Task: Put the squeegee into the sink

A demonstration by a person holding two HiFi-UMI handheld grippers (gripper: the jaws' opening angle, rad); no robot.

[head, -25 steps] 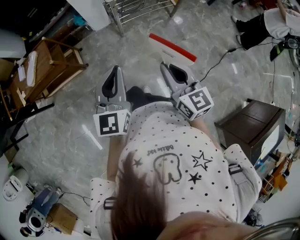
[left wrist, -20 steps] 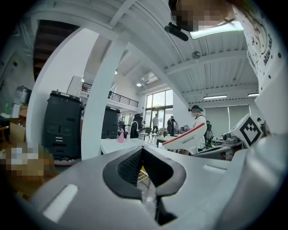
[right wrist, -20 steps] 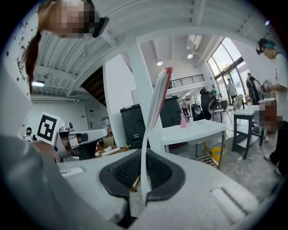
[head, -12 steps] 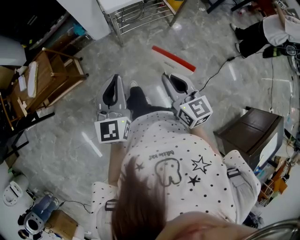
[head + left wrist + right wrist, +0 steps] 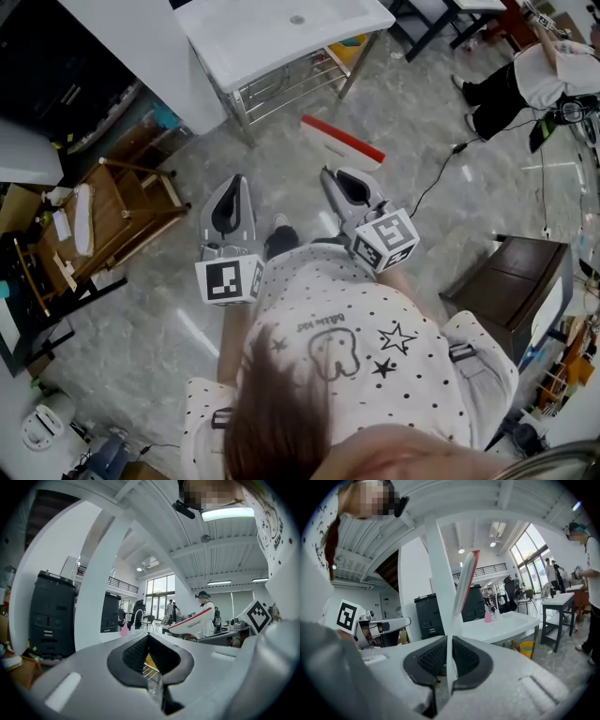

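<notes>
Readable text: almost none. The squeegee (image 5: pixel 342 141) has a line of dark print on its white body, seen in the left gripper view, too small to read. The shirt has a script line over stars, upside down, so I can't read it reliably. Marker cubes (image 5: pixel 230 279) carry black-and-white squares only.

Squeegee: flat white body with a red strip along one long edge. In the right gripper view it stands on edge, rising from the jaws.

Right gripper (image 5: pixel 449 641): jaws clamped narrow on the squeegee's thin white end. Left gripper (image 5: pixel 147 637): jaws together, nothing in them.

Sink (image 5: pixel 309 42): white basin on a metal frame. The squeegee is in the air over the floor, just short of the sink's front edge, not touching it. Both grippers are on the near side of the sink.
</notes>
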